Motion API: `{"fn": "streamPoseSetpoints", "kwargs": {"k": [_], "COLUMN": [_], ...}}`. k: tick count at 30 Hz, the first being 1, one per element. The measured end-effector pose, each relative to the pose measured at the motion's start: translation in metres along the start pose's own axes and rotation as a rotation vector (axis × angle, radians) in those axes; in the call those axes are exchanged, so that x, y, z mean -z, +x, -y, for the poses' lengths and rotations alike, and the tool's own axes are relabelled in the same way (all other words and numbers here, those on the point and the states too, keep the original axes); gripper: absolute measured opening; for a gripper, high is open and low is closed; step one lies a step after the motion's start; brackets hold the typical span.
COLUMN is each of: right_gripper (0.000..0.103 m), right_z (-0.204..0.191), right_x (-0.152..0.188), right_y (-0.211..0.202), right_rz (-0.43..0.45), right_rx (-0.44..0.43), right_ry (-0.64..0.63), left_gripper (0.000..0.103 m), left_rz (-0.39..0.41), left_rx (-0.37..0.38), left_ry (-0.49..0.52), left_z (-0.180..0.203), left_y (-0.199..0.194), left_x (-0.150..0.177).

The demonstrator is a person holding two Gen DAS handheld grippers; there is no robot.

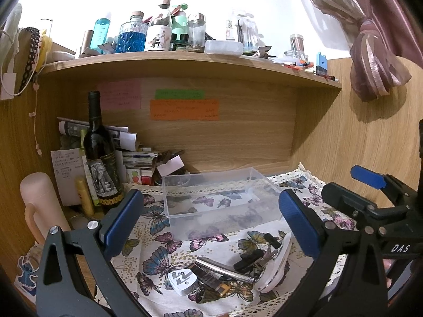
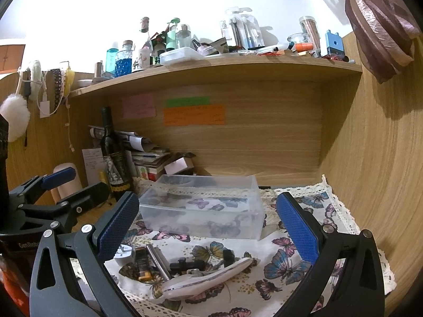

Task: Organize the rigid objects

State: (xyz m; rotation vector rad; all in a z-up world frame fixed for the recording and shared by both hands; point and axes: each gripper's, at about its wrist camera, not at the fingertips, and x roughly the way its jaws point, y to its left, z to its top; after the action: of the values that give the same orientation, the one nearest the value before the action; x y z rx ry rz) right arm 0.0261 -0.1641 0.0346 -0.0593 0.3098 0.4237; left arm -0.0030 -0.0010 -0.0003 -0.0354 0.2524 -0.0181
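Note:
A clear plastic box (image 1: pixel 219 198) (image 2: pixel 203 208) stands empty on the butterfly cloth (image 1: pixel 169 237) (image 2: pixel 290 264). In front of it lies a pile of small items: a white plug (image 1: pixel 182 280) (image 2: pixel 124 255), a metal rod (image 1: pixel 224 266) (image 2: pixel 158 262), a lighter (image 1: pixel 219 286) (image 2: pixel 141 266), black parts with keys (image 1: pixel 251 259) (image 2: pixel 187 264) and a white oval handheld object (image 1: pixel 275 266) (image 2: pixel 208 277). My left gripper (image 1: pixel 211 222) is open above the pile, holding nothing. My right gripper (image 2: pixel 208 227) is open above the pile, also holding nothing. Each gripper shows in the other's view, the right one (image 1: pixel 367 185) and the left one (image 2: pixel 60 187).
A dark wine bottle (image 1: pixel 101 158) (image 2: pixel 115 163), a pink flask (image 1: pixel 39 200), papers and small boxes (image 1: pixel 137 158) crowd the back left. A shelf (image 1: pixel 185 60) (image 2: pixel 211 66) overhead carries several bottles and jars. Wooden walls close the back and right.

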Motion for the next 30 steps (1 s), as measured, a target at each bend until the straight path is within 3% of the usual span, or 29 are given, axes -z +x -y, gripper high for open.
{"fn": "streamPoseSetpoints", "kwargs": {"k": [8, 9, 10, 16, 17, 20, 25, 27, 29, 30], "right_gripper": [0.101, 0.099, 0.094, 0.066, 0.059, 0.051, 0.052, 0.060, 0.078, 0.081], "right_z": [-0.003, -0.003, -0.002, 0.009, 0.010, 0.009, -0.004, -0.011, -0.016, -0.020], "right_x": [0.004, 0.005, 0.006, 0.017, 0.022, 0.036, 0.062, 0.070, 0.076, 0.079], "right_y": [-0.001, -0.001, 0.001, 0.017, 0.021, 0.033, 0.051, 0.059, 0.064, 0.067], "right_rz": [0.010, 0.007, 0.001, -0.090, -0.120, -0.191, -0.292, -0.324, -0.340, -0.345], "right_rx": [-0.030, -0.029, -0.029, -0.011, -0.017, -0.032, -0.075, -0.079, -0.082, -0.073], "right_ry": [-0.024, -0.025, -0.024, 0.006, 0.013, 0.017, 0.004, -0.004, -0.014, -0.024], "left_gripper": [0.103, 0.099, 0.091, 0.071, 0.070, 0.065, 0.063, 0.063, 0.063, 0.063], "left_rz": [0.007, 0.006, 0.003, -0.072, -0.091, -0.163, -0.279, -0.319, -0.353, -0.367], "left_rx": [0.003, -0.004, -0.009, -0.024, -0.022, -0.023, -0.023, -0.020, -0.024, -0.026], "left_ry": [-0.005, -0.007, -0.008, -0.046, -0.051, -0.067, -0.087, -0.083, -0.070, -0.064], "left_z": [-0.003, -0.004, -0.005, -0.025, -0.029, -0.039, -0.048, -0.048, -0.046, -0.045], "left_y": [0.000, 0.000, 0.001, 0.013, 0.016, 0.026, 0.042, 0.047, 0.051, 0.053], "left_x": [0.001, 0.001, 0.002, 0.009, 0.013, 0.029, 0.061, 0.073, 0.083, 0.087]}}
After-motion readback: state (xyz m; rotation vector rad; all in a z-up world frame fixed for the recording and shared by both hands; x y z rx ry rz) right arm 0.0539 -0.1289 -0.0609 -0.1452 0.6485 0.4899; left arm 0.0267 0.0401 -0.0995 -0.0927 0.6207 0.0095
